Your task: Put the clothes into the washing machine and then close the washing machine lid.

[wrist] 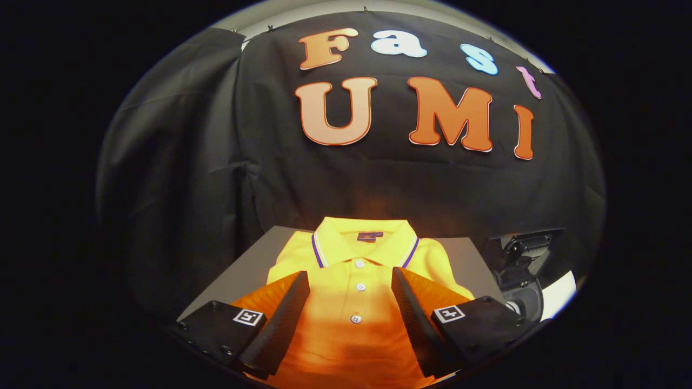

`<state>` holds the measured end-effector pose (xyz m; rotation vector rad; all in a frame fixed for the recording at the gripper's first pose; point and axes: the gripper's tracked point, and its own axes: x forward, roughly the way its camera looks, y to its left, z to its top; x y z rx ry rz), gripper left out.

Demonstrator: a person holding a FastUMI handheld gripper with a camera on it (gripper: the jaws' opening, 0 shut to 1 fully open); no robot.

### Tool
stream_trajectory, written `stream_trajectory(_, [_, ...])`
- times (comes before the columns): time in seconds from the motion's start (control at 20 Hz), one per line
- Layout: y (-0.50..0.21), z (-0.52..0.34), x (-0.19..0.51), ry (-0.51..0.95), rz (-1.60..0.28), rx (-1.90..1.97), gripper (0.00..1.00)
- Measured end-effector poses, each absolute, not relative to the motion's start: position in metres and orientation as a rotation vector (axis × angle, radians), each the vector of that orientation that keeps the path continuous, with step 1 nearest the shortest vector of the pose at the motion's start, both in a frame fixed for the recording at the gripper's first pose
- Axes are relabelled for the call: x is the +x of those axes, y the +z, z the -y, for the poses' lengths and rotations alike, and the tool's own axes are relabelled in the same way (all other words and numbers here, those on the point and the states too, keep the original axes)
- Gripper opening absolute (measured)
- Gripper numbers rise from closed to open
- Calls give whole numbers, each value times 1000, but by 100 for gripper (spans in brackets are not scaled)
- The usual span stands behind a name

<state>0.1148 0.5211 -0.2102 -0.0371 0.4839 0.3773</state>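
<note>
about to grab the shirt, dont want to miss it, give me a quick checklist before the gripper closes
1. Fingers apart: ok. The gripper is open, with a wide gap.
2. Shirt between the fingers: ok. The yellow polo shirt lies on the grey table, its button placket centred in the gap.
3. Fingers touching the fabric: cannot tell. They sit over the shirt's chest, but their height above it is unclear.
4. Shirt free of other things: ok. Nothing lies on it.
5. Washing machine within reach: cannot tell. A dark machine part with a white rim sits beyond the table's right edge.
6. Lid open: cannot tell.
</note>
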Motion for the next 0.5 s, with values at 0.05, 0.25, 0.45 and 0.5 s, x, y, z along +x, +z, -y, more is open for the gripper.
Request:
stream_trajectory(0.05, [-216, -522, 116, 374, -507, -39, 99])
stream_trajectory(0.25, [-235, -520, 109, 356, -602, -19, 98])
stream_trajectory(0.45, [-235, -523, 112, 389, -625, 62, 96])
stream_trajectory(0.5, [-237, -523, 112, 400, -638, 53, 94])
